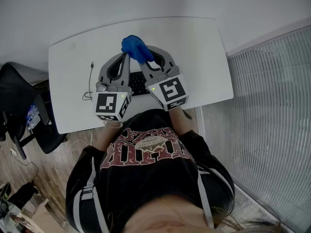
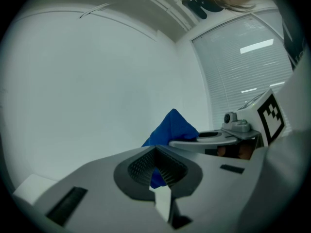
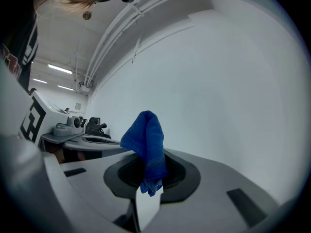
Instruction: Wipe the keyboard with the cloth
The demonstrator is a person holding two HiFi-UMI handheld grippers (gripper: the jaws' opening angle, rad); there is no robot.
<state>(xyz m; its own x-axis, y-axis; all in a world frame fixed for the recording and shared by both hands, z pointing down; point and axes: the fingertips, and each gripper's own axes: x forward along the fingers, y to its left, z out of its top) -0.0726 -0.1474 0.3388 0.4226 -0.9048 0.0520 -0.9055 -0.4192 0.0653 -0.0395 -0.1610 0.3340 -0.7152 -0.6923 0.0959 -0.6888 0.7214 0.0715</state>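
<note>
A blue cloth (image 1: 136, 47) hangs bunched above the white table (image 1: 199, 57), pinched between the tips of both grippers. My left gripper (image 1: 127, 55) comes at it from the left, my right gripper (image 1: 144, 61) from the right. In the left gripper view, the left gripper (image 2: 156, 152) is shut, with the cloth (image 2: 172, 127) showing beyond the tips and in the gap below them. The right gripper view shows the right gripper (image 3: 148, 165) shut on a fold of cloth (image 3: 146, 140) that stands up from it. Only a dark strip of the keyboard (image 1: 138, 84) shows beneath the grippers.
A thin black cable (image 1: 90, 81) lies on the table's left part. A black chair (image 1: 22, 101) stands left of the table, and a ribbed glass wall (image 1: 272, 110) runs along the right. The person's torso is close to the table's near edge.
</note>
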